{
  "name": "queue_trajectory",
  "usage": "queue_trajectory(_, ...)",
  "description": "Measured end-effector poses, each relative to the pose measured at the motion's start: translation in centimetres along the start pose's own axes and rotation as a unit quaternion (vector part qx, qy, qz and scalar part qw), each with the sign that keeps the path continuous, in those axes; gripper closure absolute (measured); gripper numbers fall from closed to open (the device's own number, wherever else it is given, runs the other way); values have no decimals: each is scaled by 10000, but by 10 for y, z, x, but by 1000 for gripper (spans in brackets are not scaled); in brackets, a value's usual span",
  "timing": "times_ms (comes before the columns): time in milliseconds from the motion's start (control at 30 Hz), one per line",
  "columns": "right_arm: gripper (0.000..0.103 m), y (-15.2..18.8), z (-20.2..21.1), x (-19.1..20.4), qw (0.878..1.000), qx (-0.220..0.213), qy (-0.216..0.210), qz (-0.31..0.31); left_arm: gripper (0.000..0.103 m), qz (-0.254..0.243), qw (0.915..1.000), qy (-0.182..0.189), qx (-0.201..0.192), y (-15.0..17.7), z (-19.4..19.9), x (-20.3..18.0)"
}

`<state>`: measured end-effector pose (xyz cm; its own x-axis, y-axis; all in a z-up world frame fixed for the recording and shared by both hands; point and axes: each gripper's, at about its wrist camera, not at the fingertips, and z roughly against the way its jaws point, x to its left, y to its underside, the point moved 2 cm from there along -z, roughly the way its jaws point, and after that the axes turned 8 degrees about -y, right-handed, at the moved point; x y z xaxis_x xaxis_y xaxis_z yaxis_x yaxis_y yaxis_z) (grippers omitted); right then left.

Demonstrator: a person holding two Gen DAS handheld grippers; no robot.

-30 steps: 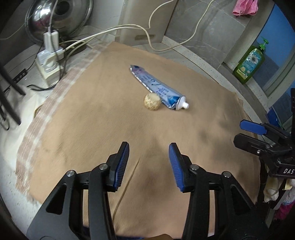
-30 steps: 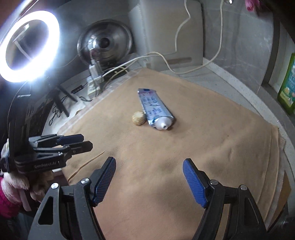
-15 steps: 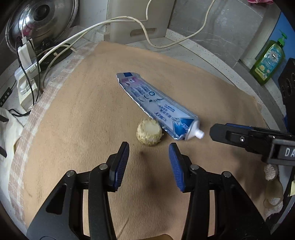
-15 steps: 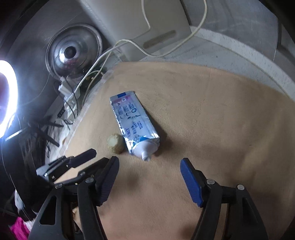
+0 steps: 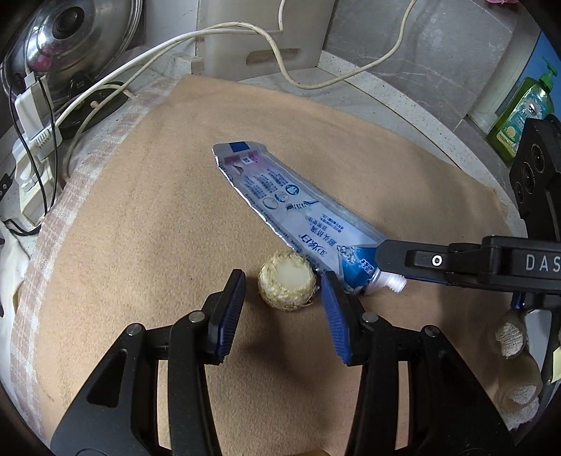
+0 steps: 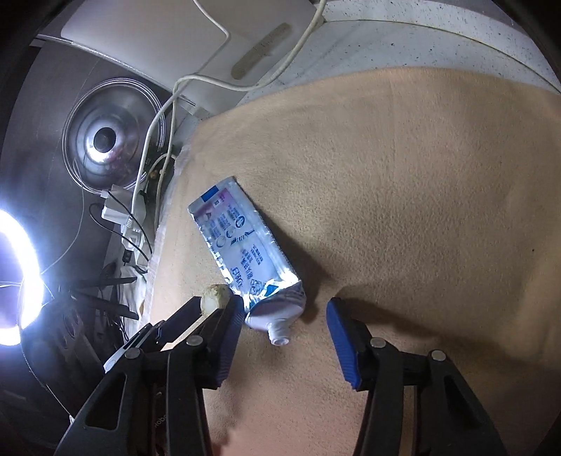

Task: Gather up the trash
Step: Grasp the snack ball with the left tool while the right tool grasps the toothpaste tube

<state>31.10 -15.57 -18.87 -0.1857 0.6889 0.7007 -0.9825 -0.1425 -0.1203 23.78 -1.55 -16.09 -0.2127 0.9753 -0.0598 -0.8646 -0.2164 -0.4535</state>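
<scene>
A flattened blue and white toothpaste tube [image 5: 298, 221] lies on a tan cloth [image 5: 157, 217], open nozzle toward me. A small round beige stub [image 5: 286, 286] lies beside its nozzle end. My left gripper [image 5: 283, 289] is open, with its fingers on either side of the stub. My right gripper [image 6: 285, 321] is open, with the tube's nozzle end [image 6: 278, 335] between its fingers. The tube [image 6: 242, 252] and the stub [image 6: 215, 298] also show in the right wrist view. The right gripper's finger [image 5: 413, 261] reaches in from the right over the nozzle.
A steel pot lid [image 5: 66, 38], a white power strip [image 5: 31, 154] and white cables [image 5: 245, 31] lie at the back left. A green soap bottle [image 5: 522, 112] stands at the back right. A ring light [image 6: 17, 280] glows at the left.
Both grippers have moved forward and down to the trash. The left now straddles the stub and the right now straddles the tube's nozzle end. Both stay open.
</scene>
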Motion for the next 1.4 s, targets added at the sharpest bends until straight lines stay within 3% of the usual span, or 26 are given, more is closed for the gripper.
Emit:
queue_trajectory(33,51,0,0,0,10000,3,-21,-22,58,-27,10000,-24,1,-1,-2,-1)
queue_trajectory(100,51,-1,-2,-1,9999,0,-71,-113,69,-86,10000,-34,-17,-1,-4,-2)
queue_trajectory(333,51,-3,-6,4,10000,34,-9,-66,69,49,9999,-50,-156,2,3,7)
queue_trajectory(467,51,-2,-14,14,9994,46,273,199,69,98,9997,-129,-180,4,7,16)
queue_trajectory(500,53,-1,-17,20,9983,59,441,386,69,127,9997,-134,-189,5,9,18)
queue_trajectory(533,63,0,-19,22,9971,89,554,516,69,162,9996,-133,-203,6,10,21)
queue_trajectory(867,70,10,-14,47,9900,-52,791,1165,69,147,9988,-258,-401,22,40,42)
queue_trajectory(1100,71,23,8,80,9730,-266,1153,1983,69,175,9980,-280,-545,40,64,56)
queue_trajectory(1400,72,46,31,106,9526,-436,1565,2572,69,142,9974,-251,-657,65,90,76)
